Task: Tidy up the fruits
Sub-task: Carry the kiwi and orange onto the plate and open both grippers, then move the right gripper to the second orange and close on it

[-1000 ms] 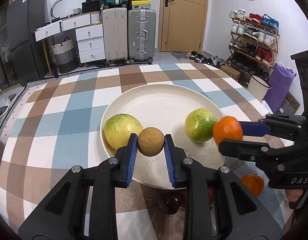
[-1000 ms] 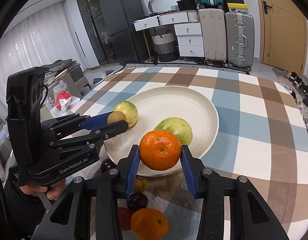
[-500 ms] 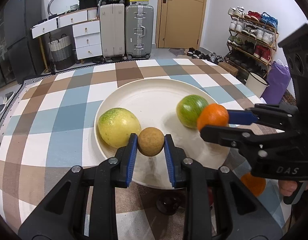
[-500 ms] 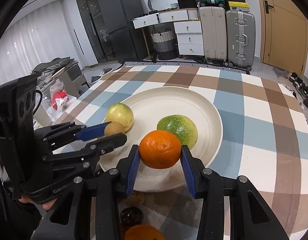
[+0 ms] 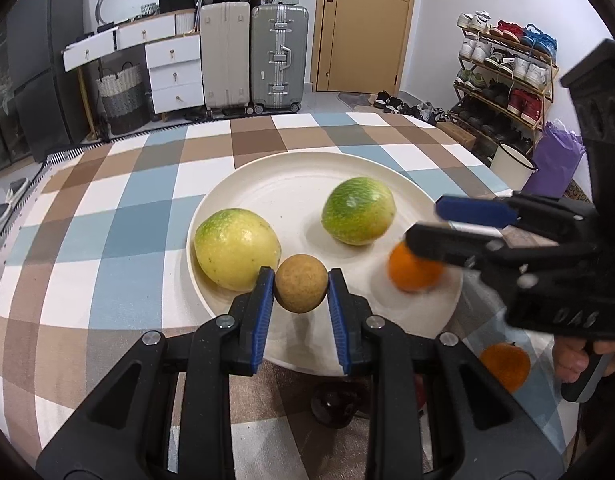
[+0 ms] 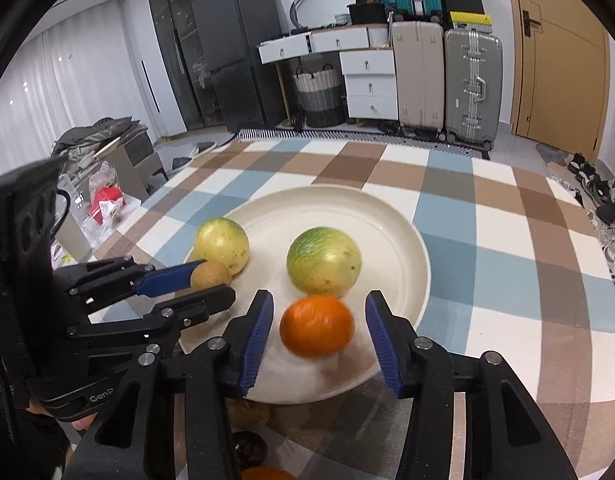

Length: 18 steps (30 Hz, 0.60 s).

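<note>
The orange [image 6: 317,325] is motion-blurred in both views; whether it touches the cream plate [image 6: 403,236] cannot be told. It sits free between the spread fingers of the right gripper [image 6: 319,336], over the plate's near edge. Left gripper [image 5: 300,289] pinches a small round, matte brown fruit [image 5: 301,283] above the plate rim. Two smooth green-yellow fruits [image 5: 236,254] [image 5: 358,210] rest on the plate. Checked cloth covers the desk [image 5: 119,208]. A dark fruit [image 5: 334,404] below is partly hidden.
</note>
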Tool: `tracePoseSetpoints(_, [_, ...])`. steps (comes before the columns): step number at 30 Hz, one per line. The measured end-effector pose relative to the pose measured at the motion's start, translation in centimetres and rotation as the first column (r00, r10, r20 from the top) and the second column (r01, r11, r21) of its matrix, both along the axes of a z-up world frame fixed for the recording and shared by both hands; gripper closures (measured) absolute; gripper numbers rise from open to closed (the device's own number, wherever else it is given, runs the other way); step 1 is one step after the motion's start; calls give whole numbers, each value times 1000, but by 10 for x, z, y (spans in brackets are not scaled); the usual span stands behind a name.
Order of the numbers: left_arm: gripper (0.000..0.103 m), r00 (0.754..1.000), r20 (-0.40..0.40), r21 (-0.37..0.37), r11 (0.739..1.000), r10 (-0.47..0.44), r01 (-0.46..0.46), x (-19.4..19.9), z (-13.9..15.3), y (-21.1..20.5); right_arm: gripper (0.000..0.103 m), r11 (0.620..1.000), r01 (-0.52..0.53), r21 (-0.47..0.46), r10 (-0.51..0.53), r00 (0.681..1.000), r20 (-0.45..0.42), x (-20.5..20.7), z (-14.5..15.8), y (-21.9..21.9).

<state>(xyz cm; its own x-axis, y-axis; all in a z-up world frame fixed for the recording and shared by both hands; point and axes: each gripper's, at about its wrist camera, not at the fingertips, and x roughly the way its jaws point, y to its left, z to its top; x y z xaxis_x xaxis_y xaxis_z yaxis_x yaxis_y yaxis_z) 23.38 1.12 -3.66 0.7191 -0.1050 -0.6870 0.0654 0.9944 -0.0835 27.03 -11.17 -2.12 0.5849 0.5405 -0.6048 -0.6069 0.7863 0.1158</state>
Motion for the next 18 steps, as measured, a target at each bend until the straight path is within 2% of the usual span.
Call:
tracePoseSetpoints(2, [77,1000,9,3,1000,5,-5,-3,3,1,37,1000,9,11,-9,1000,15,-3,4,-7])
tracePoseSetpoints(3, [71,1000,12,5,1000,10,-10,-5,4,1,34,1000,15,18,-15,1000,23,-5,6,-10])
tracePoseSetpoints(5, [57,1000,22,-3,1000,14,-14,-9,8,2,27,999,19,31,-20,1000,23,-7,8,-17])
tracePoseSetpoints(7, [34,999,37,-8,1000,21,-21,-15,11,3,17,999,28,46,-29,999,24,-10,10,-23])
tracePoseSetpoints(8, [29,999,42,-7,1000,25,-25,-18,13,3,12,998,36,59,-38,999,27,-12,11,-27])
tracePoseSetpoints(9, [19,998,49,-4,999,33,-32,-21,14,4,10,997,40,67,-42,999,27,-13,11,-30])
tracePoseSetpoints(11, [16,997,62,-1,999,40,-40,-28,17,5,3,997,47,66,-49,998,25,-16,12,-33])
tracePoseSetpoints(15, [1,997,64,-10,999,40,-39,-37,21,6,1,997,52,62,-54,998,25,-23,10,-37])
tracePoseSetpoints(18, [1,997,71,-13,999,43,-42,-42,23,7,1,998,50,47,-51,999,13,-28,4,-40])
